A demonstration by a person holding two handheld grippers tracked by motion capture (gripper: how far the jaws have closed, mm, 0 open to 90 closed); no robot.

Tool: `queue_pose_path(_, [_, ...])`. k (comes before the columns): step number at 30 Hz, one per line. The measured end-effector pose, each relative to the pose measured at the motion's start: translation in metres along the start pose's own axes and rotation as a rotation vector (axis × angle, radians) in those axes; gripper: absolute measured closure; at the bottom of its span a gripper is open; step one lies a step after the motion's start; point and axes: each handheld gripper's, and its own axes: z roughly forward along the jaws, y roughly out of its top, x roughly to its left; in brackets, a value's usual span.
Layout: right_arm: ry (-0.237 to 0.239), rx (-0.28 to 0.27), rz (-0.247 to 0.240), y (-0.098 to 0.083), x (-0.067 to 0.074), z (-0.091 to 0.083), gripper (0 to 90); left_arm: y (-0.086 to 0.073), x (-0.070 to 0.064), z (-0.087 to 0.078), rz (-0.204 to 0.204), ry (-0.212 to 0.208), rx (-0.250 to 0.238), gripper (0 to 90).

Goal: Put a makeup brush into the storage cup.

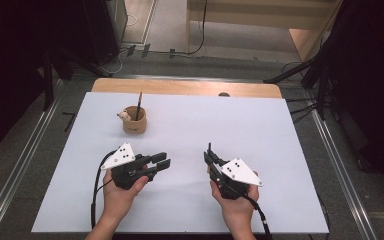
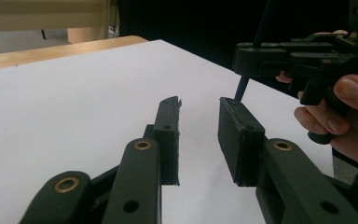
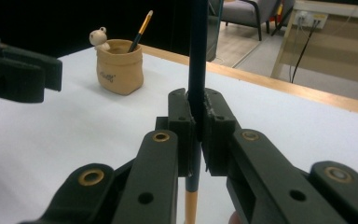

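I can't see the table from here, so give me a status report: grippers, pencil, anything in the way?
Right gripper shut on dark pencil, upright. Left gripper open, empty. Pencil cup far left, one pencil inside. Path to the cup looks clear.

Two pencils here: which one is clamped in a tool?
The dark pencil upright in the right tool; the other pencil stands in the tan cup.
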Motion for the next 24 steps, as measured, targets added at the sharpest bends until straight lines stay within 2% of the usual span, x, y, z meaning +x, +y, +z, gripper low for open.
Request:
queue_pose_path(3, [0.002,0.014,-0.051,0.0,0.001,0.002,85.2,0.0,0.001,0.0,0.0,0.006,0.002,69.1])
queue_pose_path(6, [0.008,0.022,-0.076,-0.001,0.001,0.004,85.2,0.001,0.003,-0.001,-0.002,0.014,0.003,67.6])
queue_pose_path(9, [0.005,0.029,-0.11,-0.001,0.002,0.005,85.2,0.003,0.003,-0.003,-0.009,0.015,0.005,63.9])
queue_pose_path(14, [0.005,0.051,-0.172,-0.001,0.006,0.008,85.2,0.009,-0.001,-0.004,0.002,0.019,0.016,56.9])
queue_pose_path(24, [-0.012,0.066,-0.315,0.0,0.014,0.01,85.2,0.014,-0.007,-0.001,0.015,0.015,0.056,55.6])
